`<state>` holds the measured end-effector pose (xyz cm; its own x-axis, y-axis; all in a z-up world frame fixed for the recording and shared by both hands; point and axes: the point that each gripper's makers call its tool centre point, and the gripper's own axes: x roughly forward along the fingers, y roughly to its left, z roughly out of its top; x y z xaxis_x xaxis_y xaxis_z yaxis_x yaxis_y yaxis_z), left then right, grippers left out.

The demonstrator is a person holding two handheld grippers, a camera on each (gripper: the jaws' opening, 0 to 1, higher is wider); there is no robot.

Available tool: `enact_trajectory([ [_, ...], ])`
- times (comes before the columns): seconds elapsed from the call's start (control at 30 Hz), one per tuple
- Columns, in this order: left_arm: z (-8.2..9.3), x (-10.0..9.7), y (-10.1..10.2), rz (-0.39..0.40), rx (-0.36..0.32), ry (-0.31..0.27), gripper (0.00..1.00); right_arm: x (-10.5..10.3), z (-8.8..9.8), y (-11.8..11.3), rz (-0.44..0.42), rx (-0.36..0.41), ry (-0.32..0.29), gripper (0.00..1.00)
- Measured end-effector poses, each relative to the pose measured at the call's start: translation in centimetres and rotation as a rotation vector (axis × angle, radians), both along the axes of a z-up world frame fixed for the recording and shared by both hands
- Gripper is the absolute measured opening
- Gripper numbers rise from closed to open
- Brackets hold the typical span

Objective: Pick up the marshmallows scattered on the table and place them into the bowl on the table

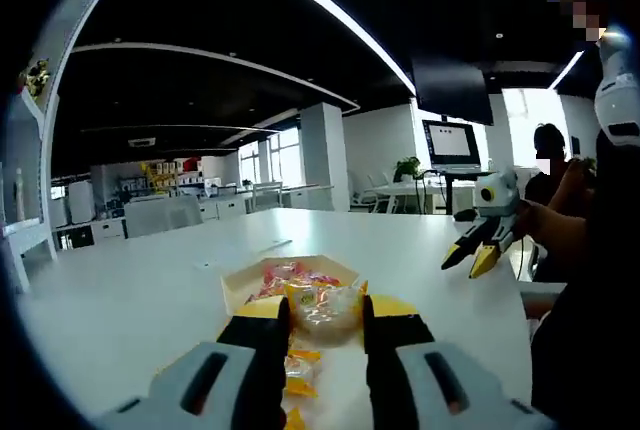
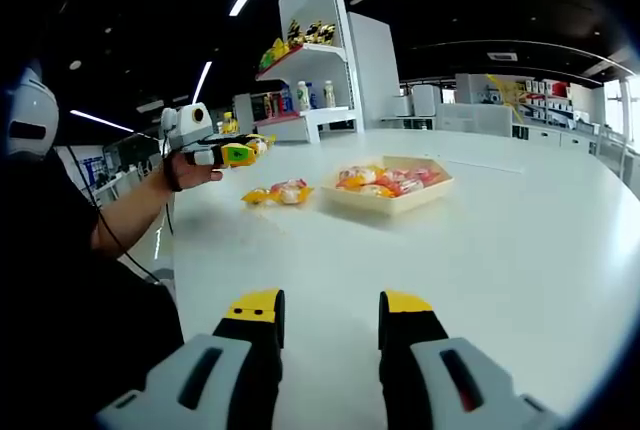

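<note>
Crinkly wrapped marshmallows [image 1: 322, 312] fill square shallow bowl [image 2: 395, 200] on glossy table [image 2: 480, 250].

one table [image 2: 480, 250] is sitting under everything, white and wide. one bowl [image 2: 395, 202] is resting on it, flat, square and pale yellow. the wrapped marshmallows [image 2: 385, 179] piling inside the bowl are too many and too mixed up to count. two more marshmallow packs [image 2: 278, 192] are lying just beside the bowl on the table. two grippers are showing: the left gripper [image 2: 243, 153] and the right gripper [image 2: 330, 318]. two people are sitting far back. one screen [image 1: 451, 143] is glowing there. one white shelf [image 2: 315, 60] is standing with bottles on it.
</note>
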<state>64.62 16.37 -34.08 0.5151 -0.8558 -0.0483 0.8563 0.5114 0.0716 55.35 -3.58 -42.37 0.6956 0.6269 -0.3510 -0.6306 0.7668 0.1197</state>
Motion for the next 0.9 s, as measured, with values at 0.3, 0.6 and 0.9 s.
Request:
enact_trajectory([
  [0.3,1.1,1.4,-0.4,0.008,-0.032,-0.014,0.30,0.0,-0.2,0.2,0.002,0.001,0.002,0.37],
  [0.6,2.6,3.6,-1.8,0.018,-0.038,-0.025,0.30,-0.1,-0.2,0.3,0.006,-0.002,-0.002,0.37],
  [0.9,3.1,5.4,-3.1,0.010,-0.028,-0.025,0.30,-0.2,-0.2,0.5,0.010,-0.001,-0.001,0.37],
])
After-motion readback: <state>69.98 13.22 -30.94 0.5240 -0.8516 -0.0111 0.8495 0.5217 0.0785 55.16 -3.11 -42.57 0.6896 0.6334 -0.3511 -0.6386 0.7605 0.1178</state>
